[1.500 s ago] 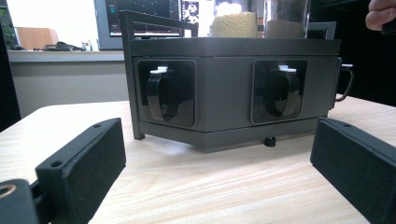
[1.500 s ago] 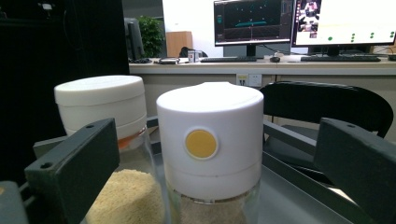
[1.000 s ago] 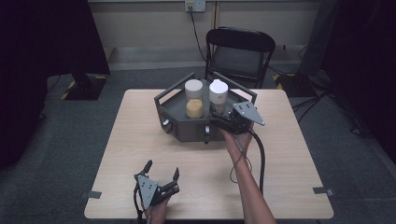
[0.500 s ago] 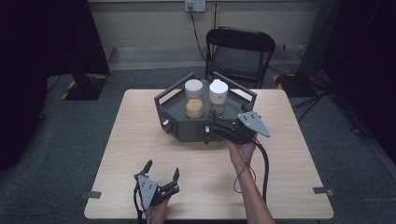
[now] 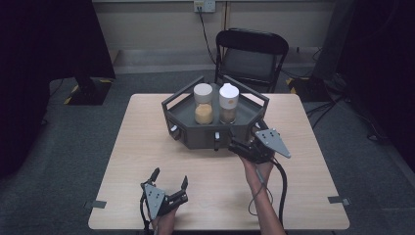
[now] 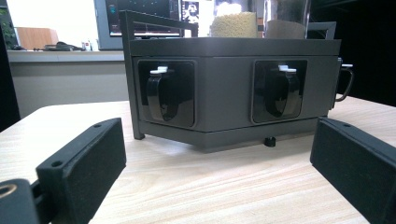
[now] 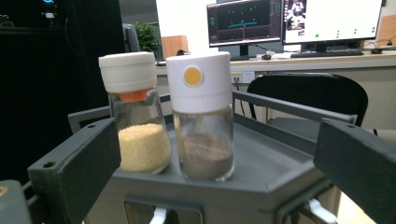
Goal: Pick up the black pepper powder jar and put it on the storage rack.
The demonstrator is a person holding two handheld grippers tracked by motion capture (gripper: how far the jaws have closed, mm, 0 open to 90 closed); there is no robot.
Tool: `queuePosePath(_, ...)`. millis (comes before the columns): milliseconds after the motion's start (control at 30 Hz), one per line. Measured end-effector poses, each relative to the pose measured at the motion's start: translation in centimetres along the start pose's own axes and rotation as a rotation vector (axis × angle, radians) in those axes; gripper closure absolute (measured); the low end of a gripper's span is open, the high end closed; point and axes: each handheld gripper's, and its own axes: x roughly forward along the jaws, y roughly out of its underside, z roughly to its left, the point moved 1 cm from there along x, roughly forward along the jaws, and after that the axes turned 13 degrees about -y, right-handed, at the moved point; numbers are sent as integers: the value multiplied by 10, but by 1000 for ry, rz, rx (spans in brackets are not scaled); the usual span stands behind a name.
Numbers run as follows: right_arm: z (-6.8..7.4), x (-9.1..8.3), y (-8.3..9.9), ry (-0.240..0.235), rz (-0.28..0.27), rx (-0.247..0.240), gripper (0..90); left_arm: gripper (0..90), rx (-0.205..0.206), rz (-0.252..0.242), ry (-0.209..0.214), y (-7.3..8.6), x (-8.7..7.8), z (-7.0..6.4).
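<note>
Your right gripper has its jaws spread wide and empty, hovering at the front right corner of the grey tray. Just ahead of it, on the tray floor, stand the two jars: the brown-powder jar nearest your jaws, the yellow-grain jar touching or just beside it. Your left gripper rests low near the table's front edge, jaws also spread, well apart from the tray.
</note>
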Motion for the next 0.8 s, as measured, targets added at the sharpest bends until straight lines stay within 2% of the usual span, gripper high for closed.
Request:
queuePosePath(233,3,-14,7,23,4,-4,0,29,0,0,0,0,0,0)
queuePosePath(333,4,-20,9,15,-3,3,0,28,0,0,0,0,0,0)
queuePosePath(533,13,-30,15,20,-5,-16,0,28,0,-1,0,0,0,0)
queuePosePath(800,17,-47,22,30,-17,-41,0,28,0,-1,0,0,0,0)
